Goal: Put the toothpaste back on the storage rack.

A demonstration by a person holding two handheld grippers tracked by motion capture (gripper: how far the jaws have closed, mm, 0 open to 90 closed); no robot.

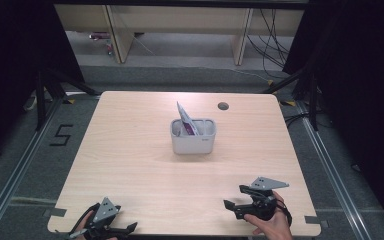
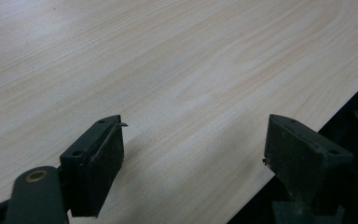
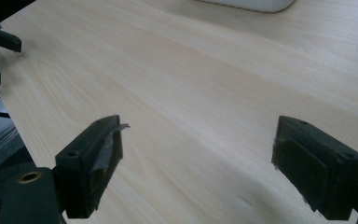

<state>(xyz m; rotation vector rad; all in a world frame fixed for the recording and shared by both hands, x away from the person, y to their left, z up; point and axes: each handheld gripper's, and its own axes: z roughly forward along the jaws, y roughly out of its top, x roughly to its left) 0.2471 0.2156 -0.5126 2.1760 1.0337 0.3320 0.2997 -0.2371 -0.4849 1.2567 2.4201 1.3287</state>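
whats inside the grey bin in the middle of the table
A white and purple packet leans in the left compartment of the grey bin, its top sticking out above the rim. The bin's walls cover the packet's lower part and the floor of both compartments.

My left tool (image 1: 130, 228) sat at seven o'clock, my right tool (image 1: 234, 196) at five; both gaped wide.

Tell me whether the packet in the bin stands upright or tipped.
Tipped: the packet leans left, its top corner poking above the bin rim.
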